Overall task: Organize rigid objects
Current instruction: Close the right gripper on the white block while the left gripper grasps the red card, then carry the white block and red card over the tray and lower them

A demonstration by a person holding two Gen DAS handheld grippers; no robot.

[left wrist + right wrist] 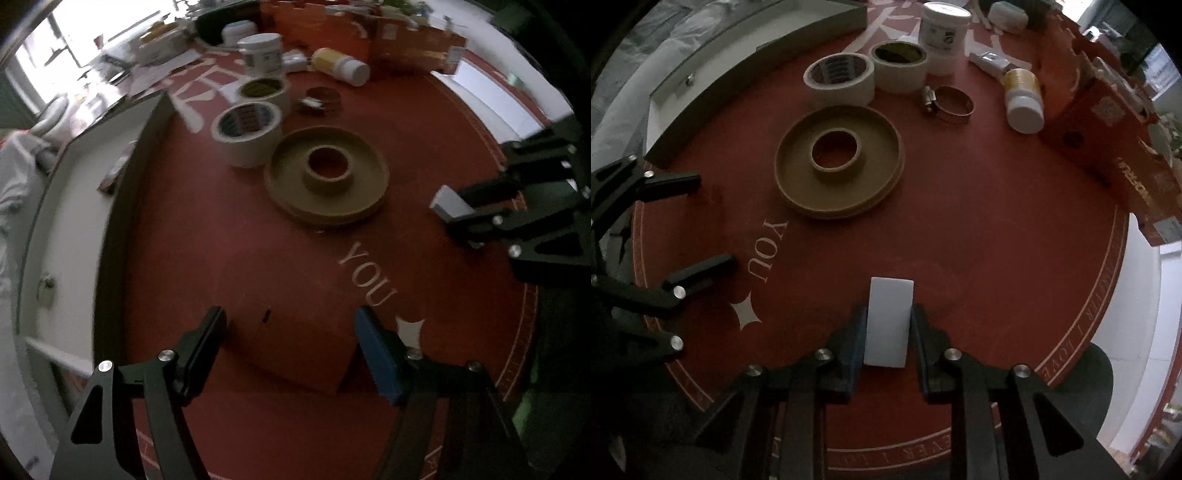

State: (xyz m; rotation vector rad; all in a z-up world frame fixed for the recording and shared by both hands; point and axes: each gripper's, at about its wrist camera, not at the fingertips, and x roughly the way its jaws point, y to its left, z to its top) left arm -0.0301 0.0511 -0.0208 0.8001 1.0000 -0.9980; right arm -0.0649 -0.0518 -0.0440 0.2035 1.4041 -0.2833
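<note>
White block [888, 322] sits clamped in the right claw [888, 328] over the red table [979, 240], while the left claw [291, 354] gapes half-open, holding nothing.

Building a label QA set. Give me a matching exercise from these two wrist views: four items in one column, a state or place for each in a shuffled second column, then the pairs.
Items
1. white block
2. left gripper
3. pill bottle
4. tan spool

States
A. lying on its side near the orange box
B. flat on the red mat, hollow hub facing up
C. clamped in the right gripper
D. jaws apart, nothing between them

Pairs: 1-C, 2-D, 3-A, 4-B
</note>
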